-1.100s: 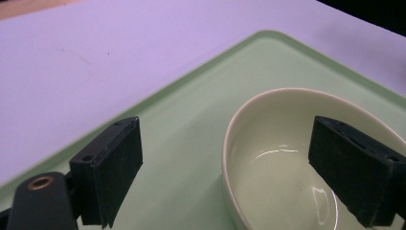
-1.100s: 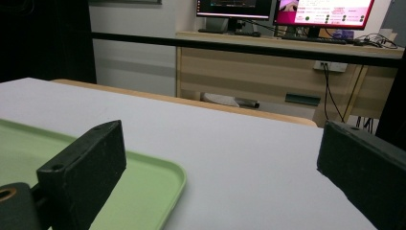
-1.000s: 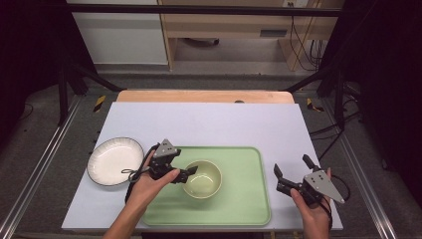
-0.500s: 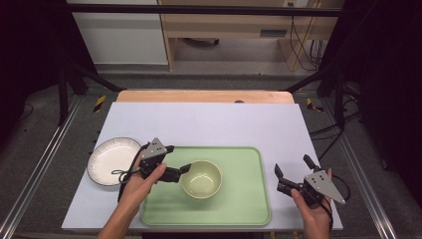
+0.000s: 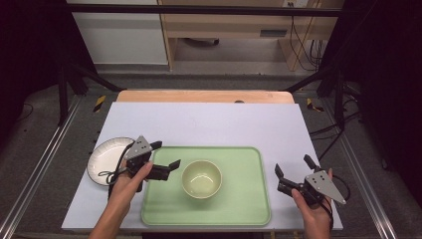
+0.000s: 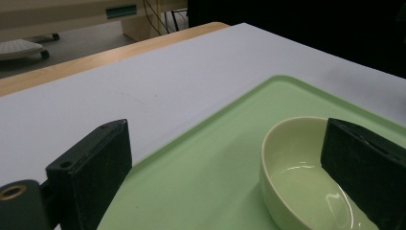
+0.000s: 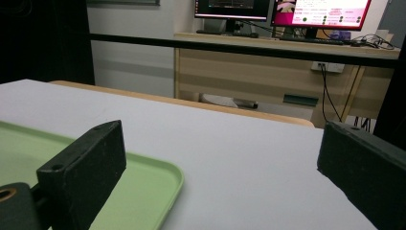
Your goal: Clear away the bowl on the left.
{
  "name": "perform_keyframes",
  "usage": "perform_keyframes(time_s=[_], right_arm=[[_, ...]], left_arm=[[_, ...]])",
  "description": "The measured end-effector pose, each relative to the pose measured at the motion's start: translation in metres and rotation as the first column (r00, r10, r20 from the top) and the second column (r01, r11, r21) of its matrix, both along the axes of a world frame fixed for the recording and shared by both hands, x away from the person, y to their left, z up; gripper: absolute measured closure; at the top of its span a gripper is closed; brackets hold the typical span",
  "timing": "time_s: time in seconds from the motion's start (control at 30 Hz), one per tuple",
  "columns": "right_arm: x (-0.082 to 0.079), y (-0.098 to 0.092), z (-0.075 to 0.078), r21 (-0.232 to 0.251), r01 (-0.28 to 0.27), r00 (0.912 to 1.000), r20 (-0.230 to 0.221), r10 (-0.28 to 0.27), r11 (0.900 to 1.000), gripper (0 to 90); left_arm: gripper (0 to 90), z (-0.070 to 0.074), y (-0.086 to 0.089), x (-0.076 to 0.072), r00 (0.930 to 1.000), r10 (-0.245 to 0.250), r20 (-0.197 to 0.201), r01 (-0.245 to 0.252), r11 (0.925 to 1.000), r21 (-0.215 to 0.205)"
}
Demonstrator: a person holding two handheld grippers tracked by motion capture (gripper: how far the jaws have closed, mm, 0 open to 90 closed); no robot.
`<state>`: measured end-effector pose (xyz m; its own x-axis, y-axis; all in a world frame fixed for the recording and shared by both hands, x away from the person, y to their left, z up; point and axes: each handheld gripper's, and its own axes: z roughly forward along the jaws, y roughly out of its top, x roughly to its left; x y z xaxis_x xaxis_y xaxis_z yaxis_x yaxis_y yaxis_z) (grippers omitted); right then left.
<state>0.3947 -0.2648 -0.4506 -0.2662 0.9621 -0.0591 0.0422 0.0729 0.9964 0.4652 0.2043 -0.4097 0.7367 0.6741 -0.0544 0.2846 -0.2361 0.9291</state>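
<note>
A pale green bowl (image 5: 201, 178) stands upright and empty in the middle of the green tray (image 5: 239, 201). My left gripper (image 5: 166, 155) hovers over the tray's left edge, a short way left of the bowl and apart from it. Its jaws have just been opening and now stand open with nothing between them. In the left gripper view the bowl (image 6: 299, 179) lies ahead on the tray (image 6: 201, 165), partly behind the right jaw. My right gripper (image 5: 294, 166) is open over the white table just right of the tray, and it (image 7: 225, 139) holds nothing.
A white plate (image 5: 102, 160) lies on the table left of the tray, under the left hand's cable. The white table top (image 5: 214, 124) stretches behind the tray to a wooden edge (image 5: 204, 96). The tray's near corner (image 7: 148, 189) sits left of the right gripper's jaws.
The left gripper drew back to the left from the bowl's rim, and the bowl stays in the tray. The right gripper kept still.
</note>
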Motion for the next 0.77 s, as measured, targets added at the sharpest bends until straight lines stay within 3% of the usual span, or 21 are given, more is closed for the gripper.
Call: perform_keyframes(time_s=[0.2,0.23,0.27,0.33,0.5,0.6,0.7,0.77], right_arm=[[0.0,0.0,0.0,-0.003,-0.001,1.0,-0.002,0.001,1.0,3.0],[0.0,0.001,0.0,-0.003,-0.003,1.0,0.0,0.003,1.0,3.0],[0.0,0.001,0.0,-0.003,-0.003,1.0,0.0,0.003,1.0,3.0],[0.0,0.001,0.0,-0.006,-0.004,1.0,-0.003,0.004,1.0,3.0],[0.0,0.001,0.0,-0.003,0.0,1.0,-0.001,0.0,1.0,3.0],[0.0,0.0,0.0,-0.004,0.001,1.0,-0.003,-0.001,1.0,3.0],[0.0,0.001,0.0,-0.007,-0.002,1.0,-0.003,0.002,1.0,3.0],[0.0,0.002,0.0,-0.005,-0.004,1.0,0.0,0.003,1.0,3.0]], left_arm=[[3.8,-0.007,0.03,-0.013,0.9984,0.055,0.017,-0.055,0.9985,-0.009],[3.6,-0.012,0.045,-0.017,0.9964,0.082,0.021,-0.082,0.9966,-0.006],[3.6,-0.012,0.045,-0.017,0.9964,0.082,0.021,-0.082,0.9966,-0.006],[3.6,-0.014,0.06,-0.017,0.992,0.122,0.032,-0.121,0.9924,-0.024],[3.6,-0.021,0.098,-0.019,0.9724,0.228,0.052,-0.222,0.9703,-0.096],[3.6,-0.026,0.115,-0.02,0.9631,0.262,0.062,-0.256,0.9627,-0.087],[3.6,-0.028,0.13,-0.021,0.9532,0.293,0.073,-0.284,0.9513,-0.121],[3.5,-0.029,0.138,-0.022,0.9504,0.3,0.081,-0.288,0.948,-0.135]])
